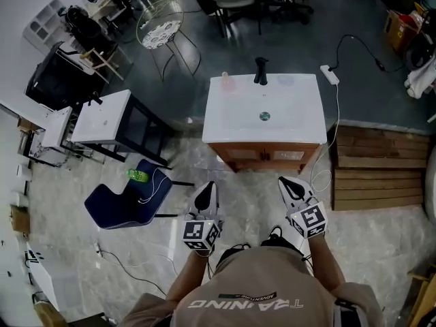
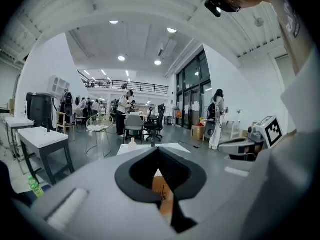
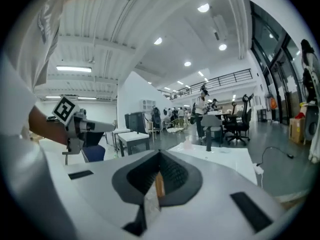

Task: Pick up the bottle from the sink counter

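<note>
A small pale pink bottle (image 1: 225, 82) stands at the far left corner of the white sink counter (image 1: 293, 118), left of the black faucet (image 1: 260, 71). Both grippers hang in front of the counter, well short of it and apart from the bottle. My left gripper (image 1: 205, 197) is shut with nothing in it, and so is my right gripper (image 1: 291, 188). Past the closed tips of the left gripper (image 2: 159, 151) in the left gripper view, the bottle (image 2: 132, 141) shows small on the counter. In the right gripper view the bottle (image 3: 188, 143) stands beyond the closed right gripper (image 3: 160, 154), beside the faucet (image 3: 208, 142).
A blue chair (image 1: 129, 201) with a green bottle (image 1: 138, 176) on it stands at my left, behind it a white table (image 1: 102, 118). A wooden pallet (image 1: 375, 169) lies right of the counter. A power strip (image 1: 330, 74) with its cable lies by the counter's far right corner.
</note>
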Available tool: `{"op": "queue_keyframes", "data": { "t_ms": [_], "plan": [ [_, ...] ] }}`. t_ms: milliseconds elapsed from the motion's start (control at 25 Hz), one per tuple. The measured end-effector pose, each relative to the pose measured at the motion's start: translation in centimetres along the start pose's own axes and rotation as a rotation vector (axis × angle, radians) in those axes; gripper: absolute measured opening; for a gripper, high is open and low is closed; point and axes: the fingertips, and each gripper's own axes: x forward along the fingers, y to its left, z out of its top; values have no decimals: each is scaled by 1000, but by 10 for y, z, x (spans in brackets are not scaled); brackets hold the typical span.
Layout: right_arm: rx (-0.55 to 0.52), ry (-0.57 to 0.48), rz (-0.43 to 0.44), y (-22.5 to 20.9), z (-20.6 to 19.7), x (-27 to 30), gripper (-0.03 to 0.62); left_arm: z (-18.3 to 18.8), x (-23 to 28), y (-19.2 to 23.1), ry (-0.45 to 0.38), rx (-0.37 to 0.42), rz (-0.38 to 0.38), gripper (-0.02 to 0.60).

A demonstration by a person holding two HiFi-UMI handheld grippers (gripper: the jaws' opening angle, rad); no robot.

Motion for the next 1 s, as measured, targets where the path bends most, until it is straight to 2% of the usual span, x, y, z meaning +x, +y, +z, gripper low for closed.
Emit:
{"op": "queue_keyframes", "data": {
  "t_ms": [200, 360, 480, 720, 1000],
  "plan": [
    [47, -20, 68, -16, -2, 27, 8, -10, 14, 8, 52, -27, 52, 8],
    [57, -13, 119, -20, -7, 52, 6, -15, 21, 33, 53, 20, 149, 8],
    [53, 2, 133, -19, -6, 69, 8, -19, 26, 51, 52, 8, 171, 8],
    [32, 12, 103, -17, 16, 110, 8, -16, 51, 96, 27, -23, 127, 8],
    [-2, -2, 4, -20, 42, 154, 8, 10, 94, 109, -26, 77, -75, 8]
  ]
}}
